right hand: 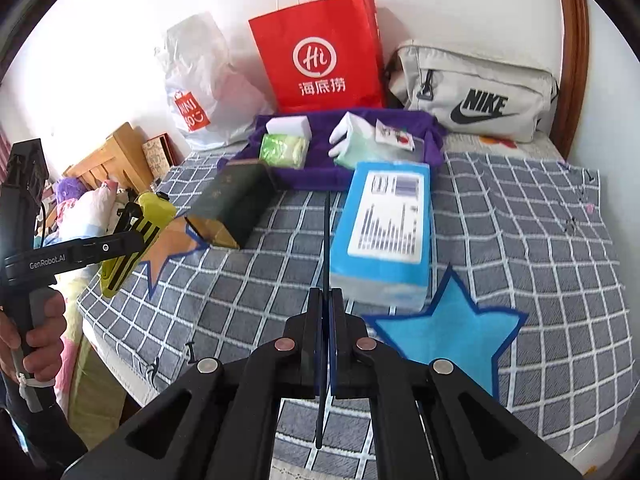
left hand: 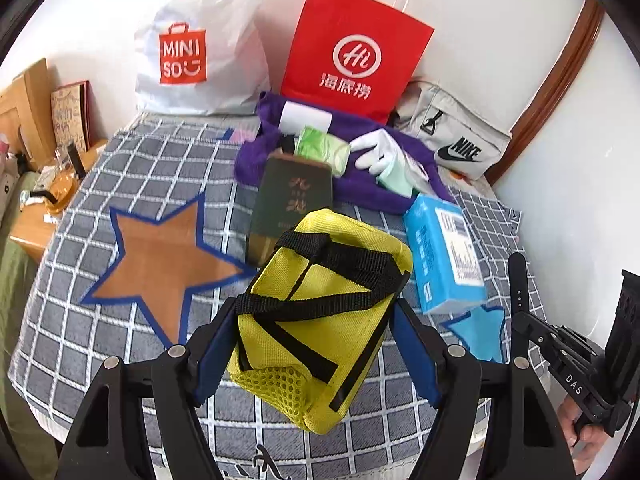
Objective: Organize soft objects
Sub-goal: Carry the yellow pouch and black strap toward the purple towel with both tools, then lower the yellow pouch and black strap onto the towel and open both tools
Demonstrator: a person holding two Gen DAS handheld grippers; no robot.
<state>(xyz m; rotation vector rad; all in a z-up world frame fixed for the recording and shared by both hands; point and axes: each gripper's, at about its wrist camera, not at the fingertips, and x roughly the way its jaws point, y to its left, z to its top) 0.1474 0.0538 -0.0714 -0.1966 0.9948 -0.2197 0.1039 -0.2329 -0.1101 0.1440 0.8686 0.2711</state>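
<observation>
While the left tongs (left hand: 316, 344) clamp the yellow pouch (left hand: 320, 312) across its width, it hangs clear above the bed (left hand: 80, 320), near the orange star (left hand: 160, 256), presumably so it can be carried to a sorting spot. The right tongs (right hand: 326, 320) are pressed together on a thin dark strap (right hand: 327, 240), apparently the pouch's, keeping it from dragging. Beyond lie a dark box (left hand: 292, 200), a blue pack (left hand: 440, 252) and a purple cloth (right hand: 320, 172) already gathering small items.
</observation>
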